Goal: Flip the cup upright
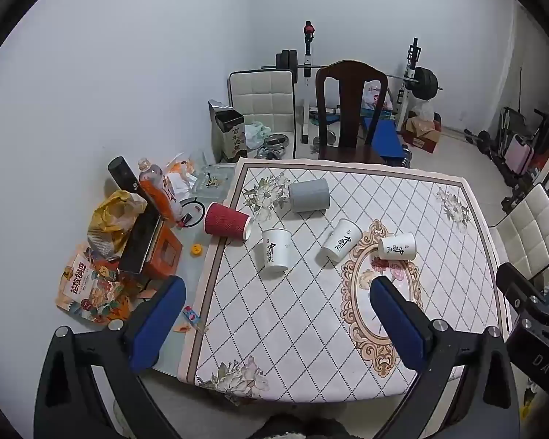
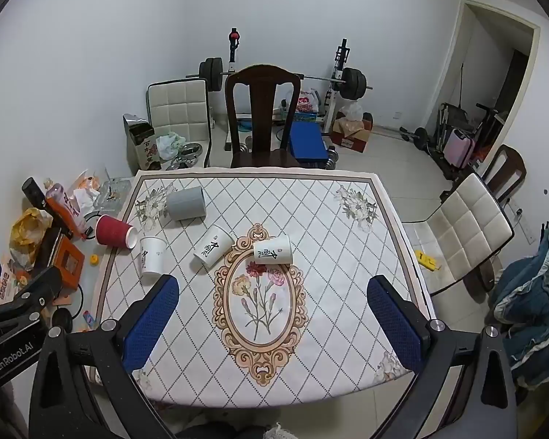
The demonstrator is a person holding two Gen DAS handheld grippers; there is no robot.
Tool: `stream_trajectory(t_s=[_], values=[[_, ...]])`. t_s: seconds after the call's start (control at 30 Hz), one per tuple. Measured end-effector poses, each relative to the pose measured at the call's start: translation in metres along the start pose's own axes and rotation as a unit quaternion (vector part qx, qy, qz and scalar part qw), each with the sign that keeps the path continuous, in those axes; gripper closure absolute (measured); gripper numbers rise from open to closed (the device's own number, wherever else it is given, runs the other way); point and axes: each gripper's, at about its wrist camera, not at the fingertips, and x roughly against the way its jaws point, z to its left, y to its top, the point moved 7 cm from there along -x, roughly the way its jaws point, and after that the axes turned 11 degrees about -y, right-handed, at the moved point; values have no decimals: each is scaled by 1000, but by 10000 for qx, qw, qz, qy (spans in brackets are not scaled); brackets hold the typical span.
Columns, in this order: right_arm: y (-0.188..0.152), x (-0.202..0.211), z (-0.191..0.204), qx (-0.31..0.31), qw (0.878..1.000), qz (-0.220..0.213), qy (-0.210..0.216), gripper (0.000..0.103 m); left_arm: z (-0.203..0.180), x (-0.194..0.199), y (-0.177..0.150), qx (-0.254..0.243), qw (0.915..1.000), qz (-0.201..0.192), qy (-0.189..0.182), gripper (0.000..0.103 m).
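Observation:
Several paper cups lie on their sides on the patterned tablecloth [image 1: 311, 311]: a grey cup [image 1: 309, 195] at the back, a red ribbed cup [image 1: 226, 224] at the cloth's left edge, and three white cups with black writing [image 1: 275, 252], [image 1: 338, 243], [image 1: 397, 246]. They also show in the right wrist view: grey cup [image 2: 186, 203], red cup [image 2: 114, 231], white cups [image 2: 152, 255], [image 2: 212, 246], [image 2: 272, 250]. My left gripper [image 1: 278, 300] is open and empty, above the near part of the table. My right gripper [image 2: 272, 301] is open and empty, near the table's front.
Snack bags, a bottle [image 1: 157, 190] and boxes crowd the glass strip left of the cloth. A dark wooden chair [image 1: 349, 109] stands behind the table, a white padded chair [image 2: 465, 234] to its right. Weight equipment lines the back wall.

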Motion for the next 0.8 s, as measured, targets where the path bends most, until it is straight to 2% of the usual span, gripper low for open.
stream_trajectory(t_s=[0.8], values=[[0, 2, -4, 17, 10000, -36, -17, 0, -9, -1, 11, -1, 10000, -21, 56, 0]])
